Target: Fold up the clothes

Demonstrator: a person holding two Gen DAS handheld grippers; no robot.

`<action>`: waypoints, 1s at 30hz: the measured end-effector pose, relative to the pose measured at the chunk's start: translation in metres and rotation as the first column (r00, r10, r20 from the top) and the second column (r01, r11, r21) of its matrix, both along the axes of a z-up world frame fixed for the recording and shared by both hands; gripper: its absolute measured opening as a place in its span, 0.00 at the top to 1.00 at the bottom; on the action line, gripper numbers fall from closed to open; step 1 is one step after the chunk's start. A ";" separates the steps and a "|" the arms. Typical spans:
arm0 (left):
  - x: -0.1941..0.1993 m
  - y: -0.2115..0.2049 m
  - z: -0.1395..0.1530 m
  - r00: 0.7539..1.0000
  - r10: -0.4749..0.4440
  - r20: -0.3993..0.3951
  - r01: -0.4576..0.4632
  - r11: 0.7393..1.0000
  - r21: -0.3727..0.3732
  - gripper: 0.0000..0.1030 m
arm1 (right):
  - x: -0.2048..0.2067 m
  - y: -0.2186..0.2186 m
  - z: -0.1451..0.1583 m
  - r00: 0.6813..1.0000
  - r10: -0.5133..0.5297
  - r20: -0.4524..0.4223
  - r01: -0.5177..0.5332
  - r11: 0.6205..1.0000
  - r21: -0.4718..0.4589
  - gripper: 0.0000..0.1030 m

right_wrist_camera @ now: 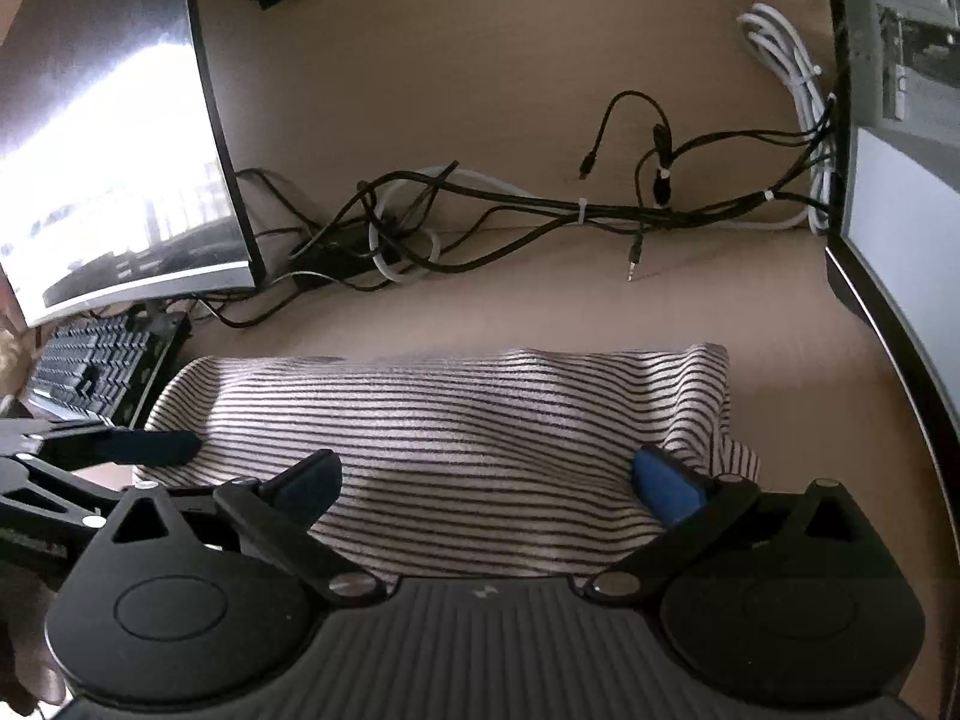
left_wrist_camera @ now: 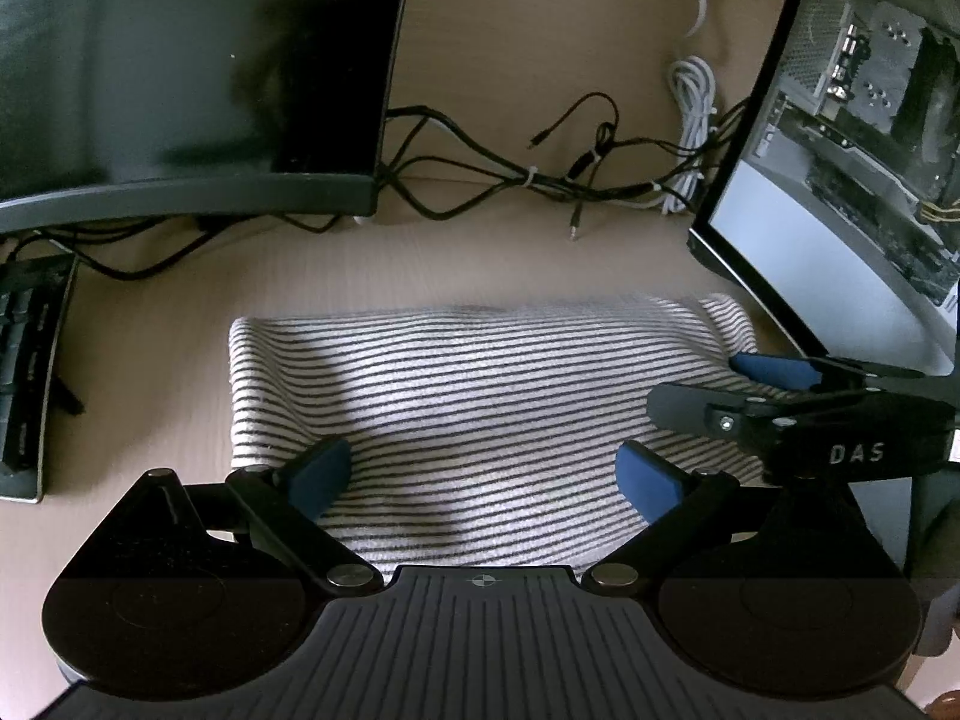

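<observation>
We hold both tongs low over the striped garment [left_wrist_camera: 474, 396], which lies on the surface [left_wrist_camera: 492, 258] as a compact rectangle just ahead of and beneath our fingertips. The left tongs [left_wrist_camera: 483, 477] are spread wide and pinch nothing; the cloth shows between the blue pads. The right tongs [right_wrist_camera: 486, 480] are spread as well, with only fabric between them. They sit side by side, the right tongs crossing the right edge of the left tongs' view, probably so each can reach its own side of the near hem. Beyond the right tongs' right pad the cloth bunches into a raised corner [right_wrist_camera: 714, 420]. The rectangle could be a fold just released or one about to be taken up; we cannot tell which. Past the garment lie tangled cables [left_wrist_camera: 540, 180], flanked by monitors [left_wrist_camera: 180, 78].
</observation>
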State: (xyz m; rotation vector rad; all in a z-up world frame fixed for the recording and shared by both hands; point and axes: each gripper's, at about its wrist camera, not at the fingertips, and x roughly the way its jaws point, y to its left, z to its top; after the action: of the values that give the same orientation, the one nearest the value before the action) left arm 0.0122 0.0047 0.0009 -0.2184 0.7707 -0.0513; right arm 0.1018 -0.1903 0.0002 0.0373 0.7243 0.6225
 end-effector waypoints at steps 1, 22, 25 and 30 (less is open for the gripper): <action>0.000 0.000 0.000 1.000 -0.001 0.000 0.001 1.000 0.000 0.05 | 0.000 -0.001 0.000 1.000 -0.001 -0.004 0.001 1.000 0.007 0.00; -0.033 0.002 0.006 1.000 -0.011 0.024 0.011 1.000 0.001 0.05 | -0.063 0.016 -0.012 0.976 0.074 0.205 -0.006 0.950 -0.311 0.00; -0.047 0.003 0.004 1.000 0.003 0.031 -0.003 1.000 -0.004 0.05 | -0.075 0.021 -0.016 0.965 0.064 0.254 0.029 0.937 -0.347 0.00; -0.072 0.003 0.002 0.999 0.028 0.045 -0.028 1.000 -0.008 0.05 | -0.108 -0.017 0.006 0.961 -0.148 0.234 0.194 0.963 -0.189 0.00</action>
State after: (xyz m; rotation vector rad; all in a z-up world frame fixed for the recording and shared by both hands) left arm -0.0599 0.0079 0.0024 -0.2344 0.7223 -0.0322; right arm -0.0059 -0.2073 0.0064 -0.1607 0.5635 0.3735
